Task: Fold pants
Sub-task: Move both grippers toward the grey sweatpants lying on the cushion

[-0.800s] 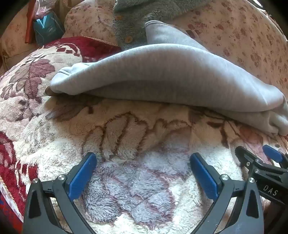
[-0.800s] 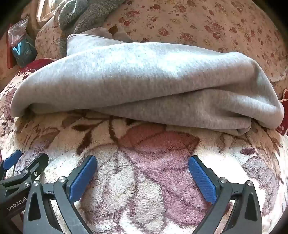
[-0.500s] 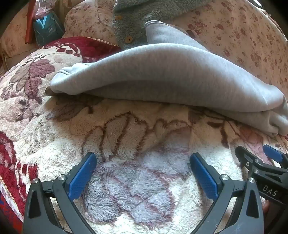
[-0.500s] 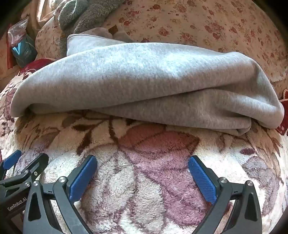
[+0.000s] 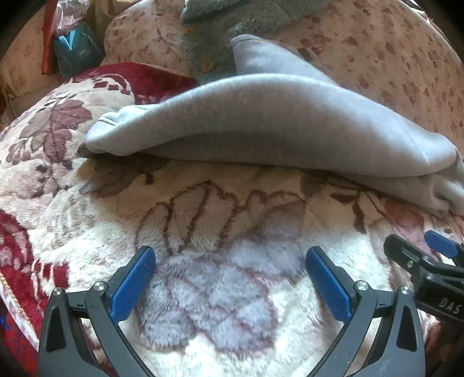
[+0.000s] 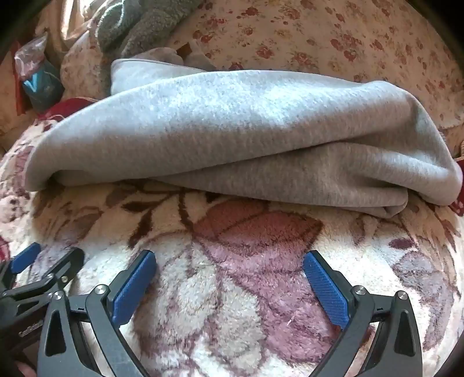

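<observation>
We see our left gripper (image 5: 230,278) spread wide above the blanket (image 5: 220,220), holding nothing. The pants (image 5: 275,127) lie folded ahead, near the blanket's far edge. Our right gripper (image 5: 420,249) shows at right.

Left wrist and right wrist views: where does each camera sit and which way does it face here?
Left wrist: on the left gripper, low over the floral fleece blanket, facing the folded grey pants; own open blue-padded fingers show, the other gripper at right.
Right wrist: on the right gripper, same heading, nearer the pants' right end; own open fingers show, the left gripper at lower left.
Shared: pants, blanket, teal packet, grey fleece garment.
</observation>
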Motion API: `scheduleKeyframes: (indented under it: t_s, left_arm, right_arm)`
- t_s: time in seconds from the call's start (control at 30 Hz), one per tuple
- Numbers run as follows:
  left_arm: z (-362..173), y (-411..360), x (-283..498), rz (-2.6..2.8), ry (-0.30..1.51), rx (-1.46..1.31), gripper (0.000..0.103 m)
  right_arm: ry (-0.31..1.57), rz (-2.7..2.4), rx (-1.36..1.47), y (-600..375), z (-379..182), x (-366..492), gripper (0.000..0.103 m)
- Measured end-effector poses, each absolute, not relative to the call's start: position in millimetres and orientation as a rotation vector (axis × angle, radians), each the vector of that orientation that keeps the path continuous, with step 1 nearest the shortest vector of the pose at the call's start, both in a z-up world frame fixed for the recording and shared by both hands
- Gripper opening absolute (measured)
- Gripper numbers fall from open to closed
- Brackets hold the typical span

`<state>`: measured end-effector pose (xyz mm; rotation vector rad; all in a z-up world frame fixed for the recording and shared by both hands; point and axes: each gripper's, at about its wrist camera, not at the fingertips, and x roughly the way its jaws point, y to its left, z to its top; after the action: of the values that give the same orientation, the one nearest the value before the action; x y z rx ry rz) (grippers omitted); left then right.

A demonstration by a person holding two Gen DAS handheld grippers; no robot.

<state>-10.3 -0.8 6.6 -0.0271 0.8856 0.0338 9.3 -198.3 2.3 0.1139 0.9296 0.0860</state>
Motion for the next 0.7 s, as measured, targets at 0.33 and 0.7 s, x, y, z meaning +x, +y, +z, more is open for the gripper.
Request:
scheduleKeyframes:
  t_s: [0.33, 0.7]
  left_arm:
    - [51, -32, -52, 0.042, 0.788, -0.017, 0.103]
    - [95, -94, -86, -0.046, 0.718, 0.034, 0.103]
  right_arm:
    - [0.843, 0.122, 0.144, -257, 46, -52, 0.103]
    - [0.787, 0.062, 0.216, -311, 91, -88, 0.103]
